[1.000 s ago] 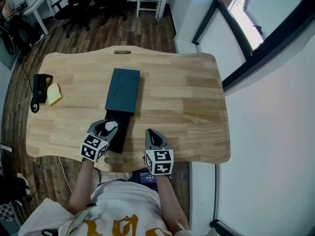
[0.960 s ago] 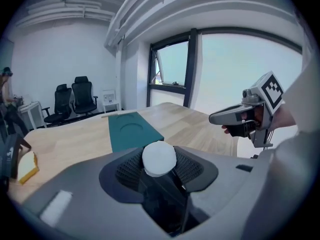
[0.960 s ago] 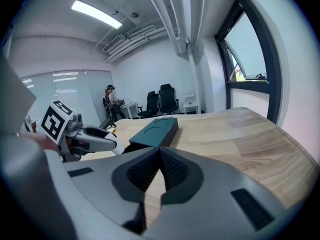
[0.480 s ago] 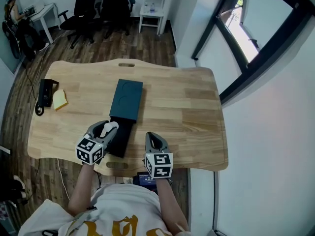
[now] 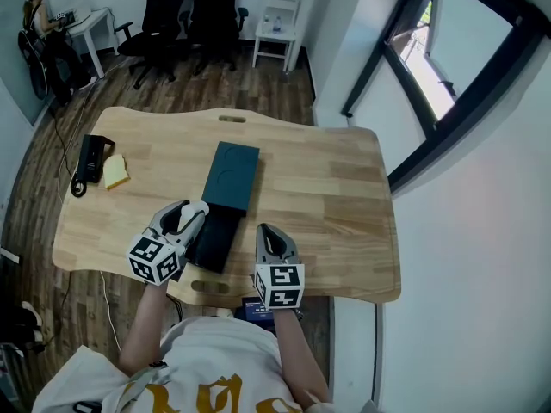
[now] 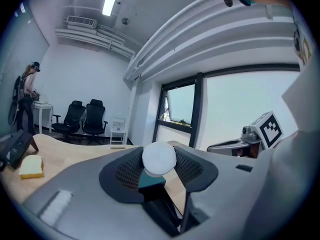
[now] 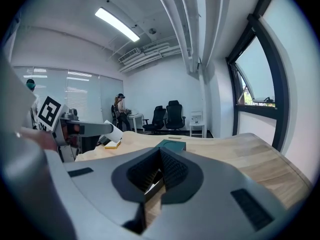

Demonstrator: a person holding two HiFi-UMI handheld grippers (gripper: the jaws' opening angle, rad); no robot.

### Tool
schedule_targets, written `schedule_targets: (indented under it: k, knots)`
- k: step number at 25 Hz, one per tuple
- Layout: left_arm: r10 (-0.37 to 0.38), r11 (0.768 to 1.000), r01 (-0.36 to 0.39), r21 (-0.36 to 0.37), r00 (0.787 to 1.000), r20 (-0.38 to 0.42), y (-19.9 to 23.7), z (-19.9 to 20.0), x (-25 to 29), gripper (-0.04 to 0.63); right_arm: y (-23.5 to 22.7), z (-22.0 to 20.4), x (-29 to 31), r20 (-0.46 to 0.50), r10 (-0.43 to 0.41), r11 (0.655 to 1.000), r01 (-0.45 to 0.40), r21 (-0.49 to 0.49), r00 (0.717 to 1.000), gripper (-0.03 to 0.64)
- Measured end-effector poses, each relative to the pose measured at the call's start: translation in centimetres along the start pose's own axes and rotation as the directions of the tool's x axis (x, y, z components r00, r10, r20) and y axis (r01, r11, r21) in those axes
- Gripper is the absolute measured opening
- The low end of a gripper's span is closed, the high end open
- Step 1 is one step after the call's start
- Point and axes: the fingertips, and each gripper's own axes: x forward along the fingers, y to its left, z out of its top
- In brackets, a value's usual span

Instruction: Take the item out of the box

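The room is an office, with a wooden table (image 5: pixel 344 188) beside a window. On the table lies a dark box (image 5: pixel 232 172), its inner tray (image 5: pixel 211 241) slid out toward the person. The left gripper (image 5: pixel 191 217) is clamped on a white round item (image 6: pixel 159 158), held up by the tray's left edge. The best course is probably to lift it clear without squeezing harder, then set it on bare wood. The right gripper (image 5: pixel 269 236), jaws together and empty, could steady the box.
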Motion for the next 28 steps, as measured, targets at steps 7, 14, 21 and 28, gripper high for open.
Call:
schedule_targets:
  k: [7,14,21,28]
  knots:
    - [0.001,1.000,-0.001,0.012,1.000,-0.010,-0.15,-0.09,-0.24,0.187,0.48,-0.18,-0.27,-0.007,-0.005,1.000,0.005,-0.015,1.000,0.005]
    - [0.001,1.000,-0.001,0.016,1.000,-0.021,-0.09,-0.27,-0.07,0.187,0.24,-0.10,-0.23,-0.001,-0.008,1.000,0.008,-0.013,1.000,0.005]
    - [-0.001,1.000,0.001,0.007,1.000,-0.014,-0.02,-0.21,0.08,0.187,-0.09,-0.21,-0.18,0.000,-0.013,1.000,0.013,-0.012,1.000,0.005]
    - [-0.005,1.000,0.005,-0.001,1.000,-0.012,0.25,-0.01,0.29,0.187,-0.40,-0.21,0.00,-0.007,-0.019,1.000,0.019,-0.010,1.000,0.005]
